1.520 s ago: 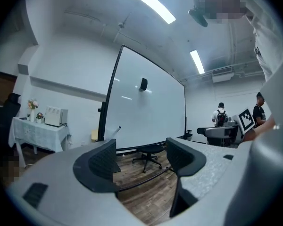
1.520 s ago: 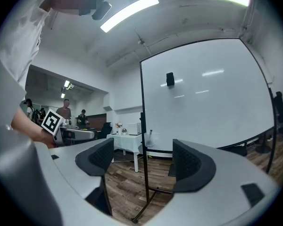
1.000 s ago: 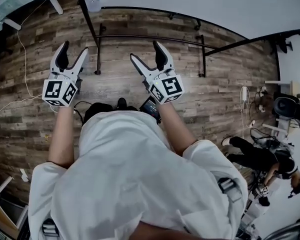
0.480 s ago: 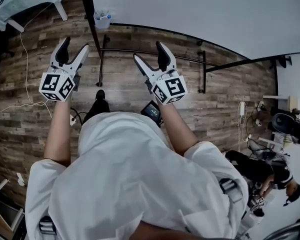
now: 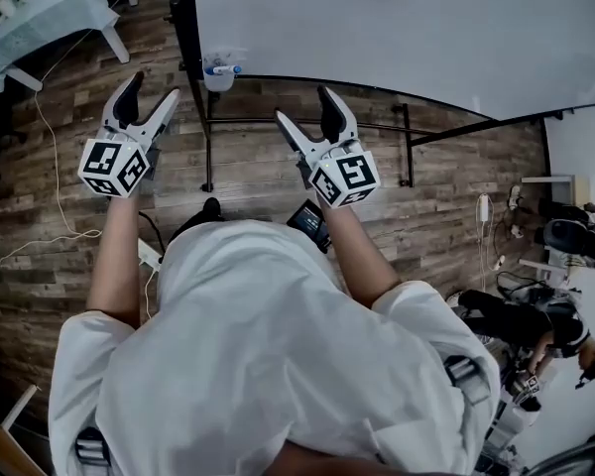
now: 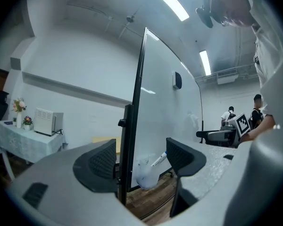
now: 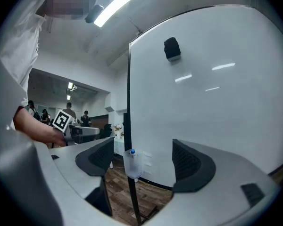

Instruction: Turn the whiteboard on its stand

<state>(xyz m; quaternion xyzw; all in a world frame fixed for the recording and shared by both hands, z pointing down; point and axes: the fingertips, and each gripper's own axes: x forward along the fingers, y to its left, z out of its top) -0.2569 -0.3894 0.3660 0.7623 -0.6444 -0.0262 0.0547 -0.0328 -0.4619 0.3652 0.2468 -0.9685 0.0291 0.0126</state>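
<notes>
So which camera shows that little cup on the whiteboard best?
The right gripper view: the cup sits side-on and sharp at the dark edge of the whiteboard, a blue-capped pen in it. The left gripper view shows the cup hazy; the head view shows the cup small, from above.

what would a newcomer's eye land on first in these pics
The big whiteboard on its black stand fills the top of the head view and most of the right gripper view. Before it, over the wood floor, the left tool and right tool are held up, jaws apart, gripping nothing. A clear cup with a marker hangs low on the board's left edge.
</notes>
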